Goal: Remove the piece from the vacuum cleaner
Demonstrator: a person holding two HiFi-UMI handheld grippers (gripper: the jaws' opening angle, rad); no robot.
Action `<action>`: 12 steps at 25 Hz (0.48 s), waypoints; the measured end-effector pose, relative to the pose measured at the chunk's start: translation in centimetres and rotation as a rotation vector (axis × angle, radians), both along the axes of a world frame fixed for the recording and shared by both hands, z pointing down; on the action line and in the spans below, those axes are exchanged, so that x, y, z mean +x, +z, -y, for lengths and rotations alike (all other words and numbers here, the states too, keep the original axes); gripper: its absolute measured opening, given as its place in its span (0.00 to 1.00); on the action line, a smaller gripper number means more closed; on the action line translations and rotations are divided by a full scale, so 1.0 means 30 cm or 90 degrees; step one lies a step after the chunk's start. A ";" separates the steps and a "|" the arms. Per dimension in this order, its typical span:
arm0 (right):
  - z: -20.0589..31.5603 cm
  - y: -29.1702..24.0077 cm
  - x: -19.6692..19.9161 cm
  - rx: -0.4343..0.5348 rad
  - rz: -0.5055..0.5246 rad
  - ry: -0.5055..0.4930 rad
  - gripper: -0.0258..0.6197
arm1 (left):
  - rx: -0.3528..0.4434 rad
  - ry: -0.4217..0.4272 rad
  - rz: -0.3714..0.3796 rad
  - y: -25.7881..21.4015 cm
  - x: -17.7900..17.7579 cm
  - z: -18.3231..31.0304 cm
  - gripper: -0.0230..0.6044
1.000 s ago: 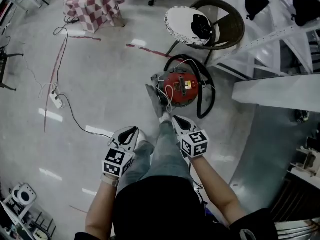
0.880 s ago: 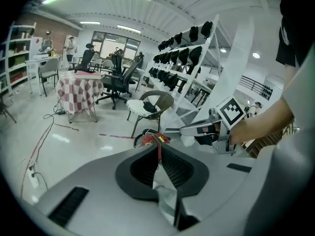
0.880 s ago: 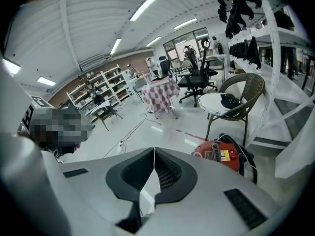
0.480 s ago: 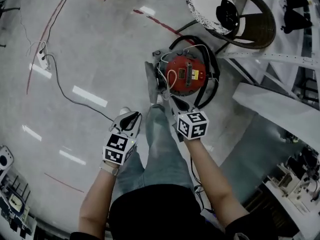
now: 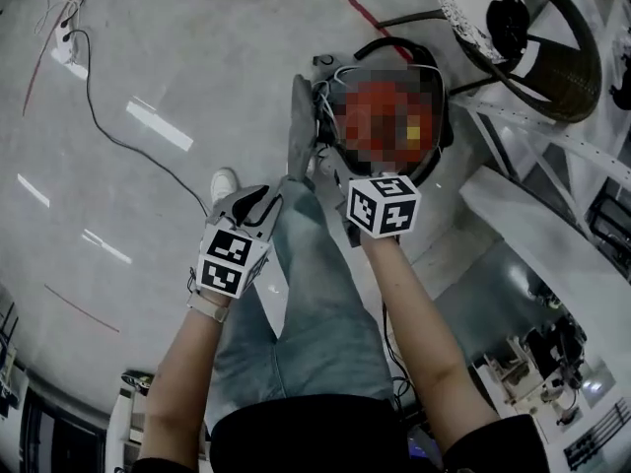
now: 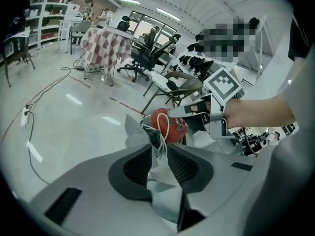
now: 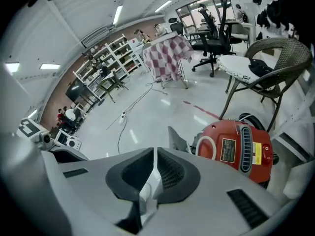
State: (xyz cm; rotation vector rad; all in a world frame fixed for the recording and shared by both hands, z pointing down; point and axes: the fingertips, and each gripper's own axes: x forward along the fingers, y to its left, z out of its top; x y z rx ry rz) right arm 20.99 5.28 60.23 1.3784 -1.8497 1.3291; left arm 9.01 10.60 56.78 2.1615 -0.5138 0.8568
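Note:
The red vacuum cleaner (image 7: pixel 241 149) sits on the floor with a black hose and a white cord coiled round it; in the head view its body (image 5: pixel 389 116) is under a mosaic patch. A grey floor-nozzle piece (image 5: pixel 301 131) sticks out at its left side. My left gripper (image 6: pixel 158 154) points down at that nozzle (image 6: pixel 134 132) from short range. Its jaws have just been opening, a gap shows between them, and nothing is gripped. My right gripper (image 7: pixel 155 156) hangs just in front of the vacuum with its jaws together and empty. In the head view both grippers (image 5: pixel 256 205) (image 5: pixel 353 187) are low, above the person's knee.
A wicker chair with a white cushion (image 5: pixel 532 37) stands right behind the vacuum. White metal framing (image 5: pixel 552 225) runs along the right. A power strip with a black cable (image 5: pixel 64 47) lies on the floor at far left. The person's jeans leg (image 5: pixel 306 284) and shoe (image 5: pixel 223 183) are beneath the grippers.
Both grippers have dropped toward the floor and the vacuum, which now looks nearer and larger. The left gripper has rolled somewhat.

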 end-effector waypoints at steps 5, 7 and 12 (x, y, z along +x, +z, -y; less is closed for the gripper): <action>0.031 0.151 -0.014 -0.030 -0.002 -0.019 0.09 | -0.016 -0.025 0.000 0.154 0.027 -0.004 0.24; 0.052 0.210 -0.008 -0.038 -0.012 -0.022 0.09 | -0.025 -0.034 -0.001 0.215 0.046 -0.002 0.25; 0.092 0.316 -0.017 -0.054 -0.038 -0.052 0.14 | -0.065 -0.038 -0.009 0.328 0.103 -0.032 0.29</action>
